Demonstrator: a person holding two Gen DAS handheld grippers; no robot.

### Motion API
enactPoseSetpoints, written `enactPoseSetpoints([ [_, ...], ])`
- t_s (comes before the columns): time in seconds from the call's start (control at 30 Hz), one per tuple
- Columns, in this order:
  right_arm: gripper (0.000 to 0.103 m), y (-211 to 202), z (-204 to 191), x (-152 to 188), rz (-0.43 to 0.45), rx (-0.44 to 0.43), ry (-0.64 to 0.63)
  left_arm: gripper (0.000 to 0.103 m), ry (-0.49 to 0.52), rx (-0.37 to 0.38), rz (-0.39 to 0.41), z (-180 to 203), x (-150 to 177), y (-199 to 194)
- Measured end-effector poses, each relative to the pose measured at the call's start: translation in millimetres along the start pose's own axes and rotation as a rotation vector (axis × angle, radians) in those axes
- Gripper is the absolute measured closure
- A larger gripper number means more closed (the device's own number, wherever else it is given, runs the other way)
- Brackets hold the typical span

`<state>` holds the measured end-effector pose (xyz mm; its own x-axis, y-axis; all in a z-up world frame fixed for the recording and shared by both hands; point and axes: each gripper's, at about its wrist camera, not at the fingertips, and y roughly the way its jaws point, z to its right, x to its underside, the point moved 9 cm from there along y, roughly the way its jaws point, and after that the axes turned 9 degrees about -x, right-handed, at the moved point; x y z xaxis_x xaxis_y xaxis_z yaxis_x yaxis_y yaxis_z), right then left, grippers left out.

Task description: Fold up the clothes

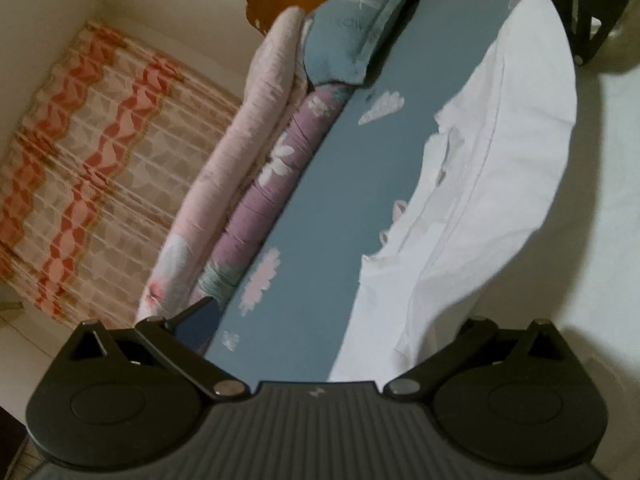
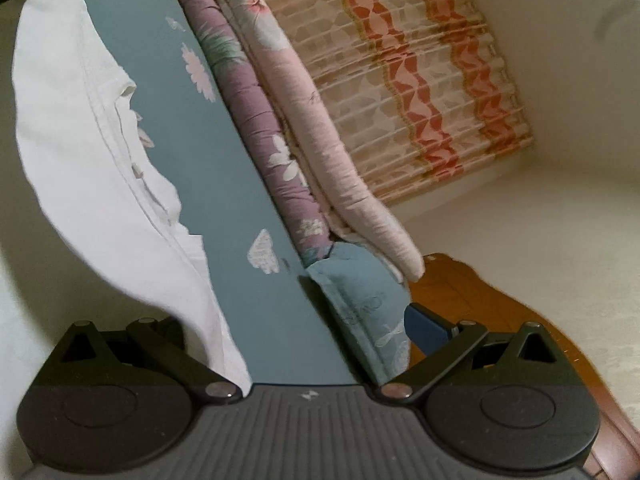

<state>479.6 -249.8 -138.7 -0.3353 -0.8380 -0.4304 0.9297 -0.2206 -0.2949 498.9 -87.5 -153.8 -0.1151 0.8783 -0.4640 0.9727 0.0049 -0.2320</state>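
White garment (image 1: pixel 492 168), crumpled and creased with a stitched seam running along it, lies on the blue-grey bed sheet (image 1: pixel 320 208) printed with pale flowers; in the left wrist view it fills the right half and reaches down to the right-hand finger linkage of the left gripper (image 1: pixel 320 320), whose fingers stand wide apart with one blue pad (image 1: pixel 202 318) visible at left. Left of the sheet lie a folded pink quilt (image 1: pixel 224 168) and a purple floral quilt (image 1: pixel 272 184), with a blue pillow (image 1: pixel 352 36) beyond them and patterned curtains (image 1: pixel 88 160) at far left. In the right wrist view the garment (image 2: pixel 88 152) occupies the left side, draping over the left linkage of the right gripper (image 2: pixel 316 320), also spread apart, its blue pad (image 2: pixel 428 326) beside the pillow (image 2: pixel 360 312); a wooden headboard (image 2: pixel 472 292) stands at right.
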Motion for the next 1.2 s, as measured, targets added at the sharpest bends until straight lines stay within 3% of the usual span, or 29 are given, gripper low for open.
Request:
enactPoseSetpoints([
  [0.27,0.000,9,-5,12,-0.067,-0.157,0.138,0.001,-0.065,0.085,-0.071,14,11,5],
  [0.43,0.000,-31,-2,26,-0.071,-0.266,0.200,0.001,-0.069,0.146,-0.040,2,9,-29],
  [0.67,0.000,-70,-5,49,-0.073,-0.407,0.314,0.001,-0.211,0.332,-0.085,-1,33,-88],
  [0.83,0.000,-72,-13,37,-0.057,-0.427,0.310,0.001,-0.166,0.322,-0.165,6,60,-91],
  [1.03,0.000,-76,-22,23,-0.036,-0.452,0.305,0.000,-0.040,0.294,-0.141,14,72,-84],
  [1.2,0.000,-74,-29,18,-0.036,-0.466,0.283,0.000,-0.131,0.285,-0.136,-3,67,-64],
])
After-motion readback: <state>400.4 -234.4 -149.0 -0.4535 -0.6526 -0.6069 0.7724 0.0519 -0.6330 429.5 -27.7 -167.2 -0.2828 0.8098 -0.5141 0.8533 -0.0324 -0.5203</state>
